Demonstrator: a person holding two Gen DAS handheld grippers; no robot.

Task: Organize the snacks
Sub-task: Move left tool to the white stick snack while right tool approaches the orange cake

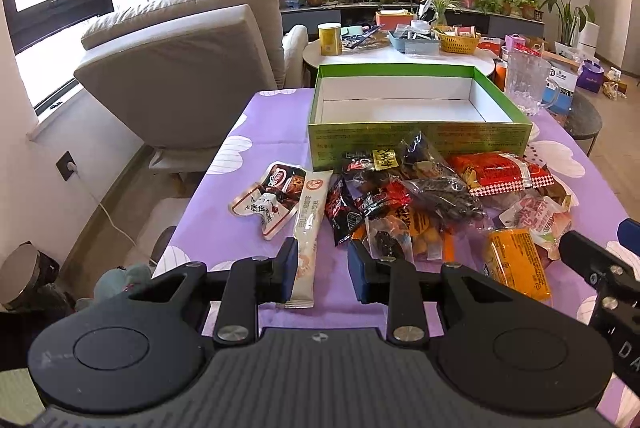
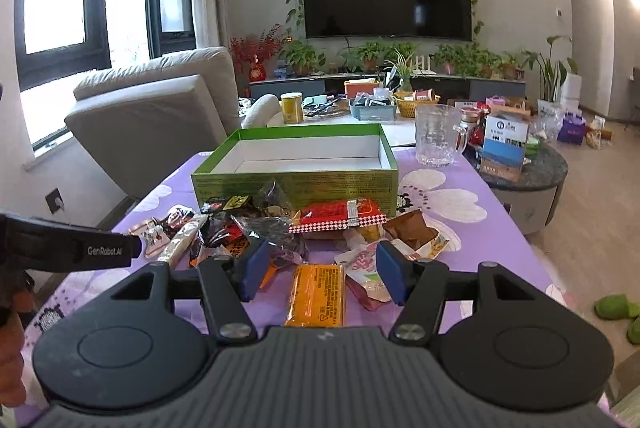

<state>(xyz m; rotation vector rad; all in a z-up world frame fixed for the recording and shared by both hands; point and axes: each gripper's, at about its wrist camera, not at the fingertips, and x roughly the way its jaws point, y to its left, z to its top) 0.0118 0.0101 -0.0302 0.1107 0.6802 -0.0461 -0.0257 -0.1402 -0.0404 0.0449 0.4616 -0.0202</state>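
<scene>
A green box [image 1: 416, 139] [image 2: 296, 183] with a white inside stands open and empty on the purple tablecloth [image 1: 248, 228]. In front of it lies a pile of snack packets [image 1: 400, 195] [image 2: 248, 228]. My left gripper [image 1: 323, 272] is open low over the cloth; the near end of a cream stick packet [image 1: 310, 220] lies between its jaws, against the left pad. My right gripper [image 2: 323, 272] is open wide above an orange packet [image 2: 316, 294] [image 1: 516, 264], with a pink pouch [image 2: 364, 264] by its right pad. A red packet [image 2: 340, 214] [image 1: 500, 171] rests against the box.
A glass mug [image 1: 524, 83] [image 2: 436, 135] stands right of the box. A beige armchair [image 1: 180, 67] sits off the table's left edge. A cluttered round white table [image 1: 400, 57] is behind, and a dark round side table [image 2: 528, 179] with boxes is at the right.
</scene>
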